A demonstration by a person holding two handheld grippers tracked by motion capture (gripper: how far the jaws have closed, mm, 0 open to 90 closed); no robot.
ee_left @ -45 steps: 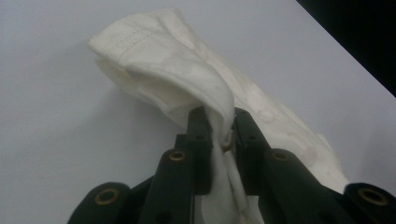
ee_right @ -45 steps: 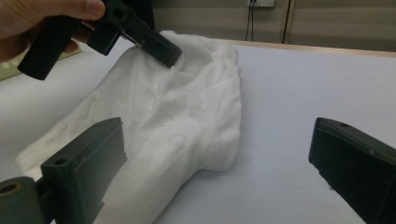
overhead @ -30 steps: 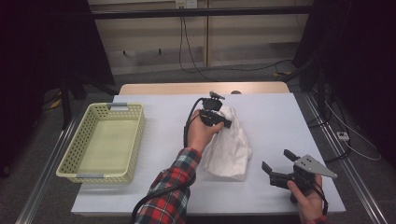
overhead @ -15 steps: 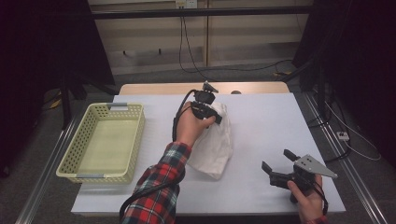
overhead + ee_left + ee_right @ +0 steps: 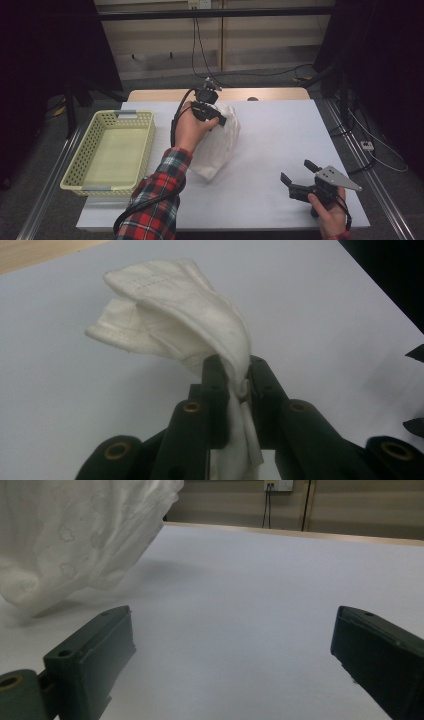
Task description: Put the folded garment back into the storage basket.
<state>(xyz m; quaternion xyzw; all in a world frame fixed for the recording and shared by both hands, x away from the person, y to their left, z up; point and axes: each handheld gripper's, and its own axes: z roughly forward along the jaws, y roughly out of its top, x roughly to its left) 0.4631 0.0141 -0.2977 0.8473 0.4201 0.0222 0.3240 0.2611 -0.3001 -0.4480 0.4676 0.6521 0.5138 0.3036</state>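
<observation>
Cloth: the soft white cloth with stitched hems [image 5: 216, 145] hangs from the left gripper [image 5: 209, 111] over the middle of the white counter [image 5: 280, 135]; its low end seems to touch the top or sit just above it (hard to tell).
Left gripper: clenched on a bunched fold of the cloth, which is squeezed thin between the two black jaws in the left gripper view [image 5: 235, 385].
Right gripper: held low near the front right corner [image 5: 300, 187], jaws spread wide with nothing in them (well apart from the cloth).
How it will handle: I think it is light and floppy. It will sag, swing and fold on itself, and it will not break. It could slip out if only a thin bit is pinched.
Where to hold: a thick hem or a corner looks best; the free hem sticks up past the jaws.
Edges: the pale yellow plastic basket with holes [image 5: 111, 150] sits at the left edge of the counter, just beside the left arm.
Open room: the right half of the counter is bare, so there is lots of space to spread the cloth.
</observation>
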